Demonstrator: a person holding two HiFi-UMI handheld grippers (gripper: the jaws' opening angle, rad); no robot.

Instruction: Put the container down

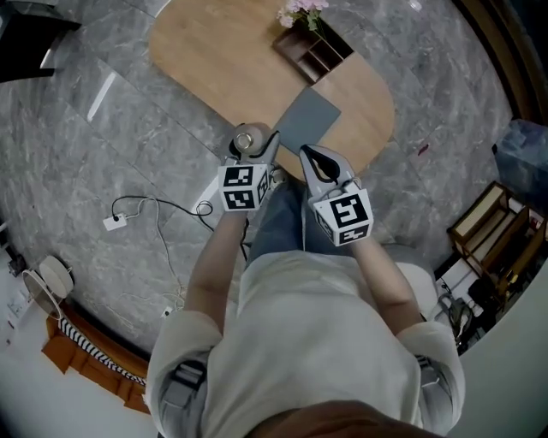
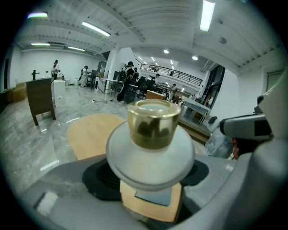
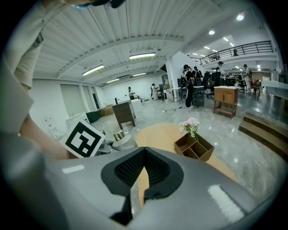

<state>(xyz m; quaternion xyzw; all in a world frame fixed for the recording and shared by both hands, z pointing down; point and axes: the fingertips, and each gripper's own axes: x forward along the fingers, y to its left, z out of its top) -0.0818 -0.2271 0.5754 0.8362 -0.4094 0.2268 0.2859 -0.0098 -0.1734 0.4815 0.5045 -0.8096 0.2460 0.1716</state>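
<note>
A small container with a white dome-shaped body and a brass-coloured cap sits between the jaws of my left gripper, which is shut on its lower body. From above, the container hangs over the near edge of the oval wooden table, with the left gripper right behind it. My right gripper hovers just to the right, over the grey mat. In its own view the right gripper is shut with nothing in it, and the container shows at left.
A brown wooden organizer with pink flowers stands on the table's far side. A power strip and cable lie on the grey marble floor at left. Boxes and shelving crowd the right. A dark cabinet stands far off.
</note>
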